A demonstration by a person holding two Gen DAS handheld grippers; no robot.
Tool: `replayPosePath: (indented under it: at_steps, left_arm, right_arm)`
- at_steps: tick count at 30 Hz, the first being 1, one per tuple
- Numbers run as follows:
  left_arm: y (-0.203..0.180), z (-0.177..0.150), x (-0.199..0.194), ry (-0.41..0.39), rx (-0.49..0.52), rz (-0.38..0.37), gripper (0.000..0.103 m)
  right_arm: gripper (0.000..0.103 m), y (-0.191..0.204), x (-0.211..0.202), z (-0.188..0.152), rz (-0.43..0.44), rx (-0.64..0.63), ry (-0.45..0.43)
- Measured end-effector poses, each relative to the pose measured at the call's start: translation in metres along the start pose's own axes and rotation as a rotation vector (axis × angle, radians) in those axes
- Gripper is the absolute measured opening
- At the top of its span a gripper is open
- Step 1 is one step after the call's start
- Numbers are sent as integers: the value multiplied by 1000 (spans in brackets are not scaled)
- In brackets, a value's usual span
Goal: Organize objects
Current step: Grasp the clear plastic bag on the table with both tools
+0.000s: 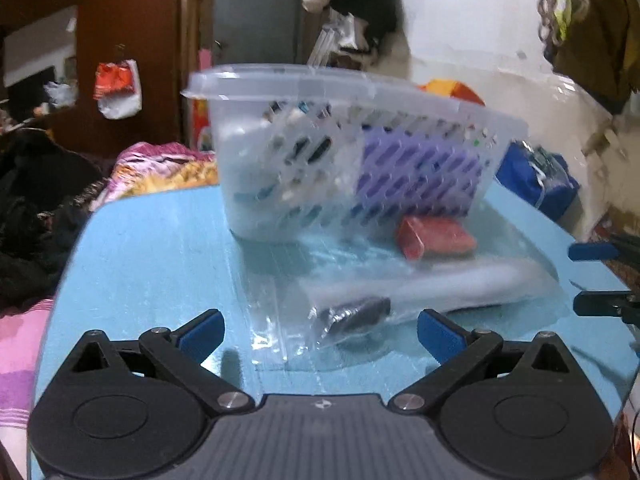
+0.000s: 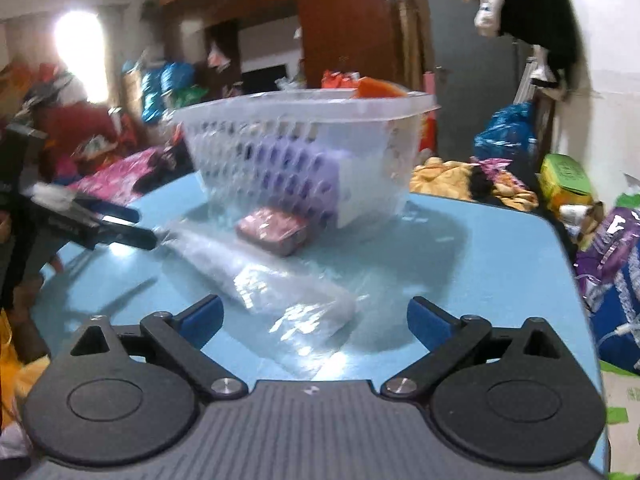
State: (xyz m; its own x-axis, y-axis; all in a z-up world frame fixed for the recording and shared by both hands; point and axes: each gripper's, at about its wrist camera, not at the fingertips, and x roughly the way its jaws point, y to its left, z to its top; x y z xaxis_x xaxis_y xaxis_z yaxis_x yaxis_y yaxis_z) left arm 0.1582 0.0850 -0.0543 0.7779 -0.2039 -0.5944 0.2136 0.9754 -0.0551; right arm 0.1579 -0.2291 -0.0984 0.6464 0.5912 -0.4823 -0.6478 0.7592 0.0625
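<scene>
A clear slotted plastic basket (image 1: 352, 152) stands on the light blue table (image 1: 160, 264), with a purple box (image 1: 420, 176) and other items inside. A red packet (image 1: 436, 238) lies beside it. A clear plastic bag (image 1: 400, 300) with a white tube and a dark object lies in front. My left gripper (image 1: 320, 332) is open just before the bag. My right gripper (image 2: 314, 322) is open over the bag's end (image 2: 288, 296). The basket (image 2: 304, 152), red packet (image 2: 272, 230) and left gripper (image 2: 120, 232) at the bag's far end show in the right wrist view.
Clothes and blankets (image 1: 160, 168) lie beyond the table's left edge. A blue bag (image 1: 536, 180) sits at the right. In the right wrist view bags and packets (image 2: 608, 248) crowd the floor on the right, and a wooden wardrobe (image 2: 344, 20) stands behind.
</scene>
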Motion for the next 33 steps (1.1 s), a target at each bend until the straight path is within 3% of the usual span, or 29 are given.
replayPosePath:
  at_steps: [5,9,14,17,19,22,26,33]
  left_arm:
    - [-2,6,17,51,33,11,103]
    - [0,11,25,64,44,4,103]
    - [-5,14,27,64,75,-4,99]
    - [-10,15,25,41,92,25,77]
    - [-10,14,21,22,93,23,49]
    - [-9,13,17,7,87,10,25]
    - [-5,11,11,-25,68,-11,18]
    - [-11,5,-7,-119,77,-11,14]
  right_arm:
    - [85,1,13,-1,32,-24,64]
    - [85,3,21,-2,-11,-72,90]
    - [68,1,25,-3,-5,-74,99]
    - [53,2,24,-3,-26,-91,81]
    - [46,3,22,-4,-32,-96,72]
    - [37,7,21,-4,-48,-123,63]
    - [26,12,17,-5,-68,-148,45]
    - [21,10,6,-6,-72,-133,-5]
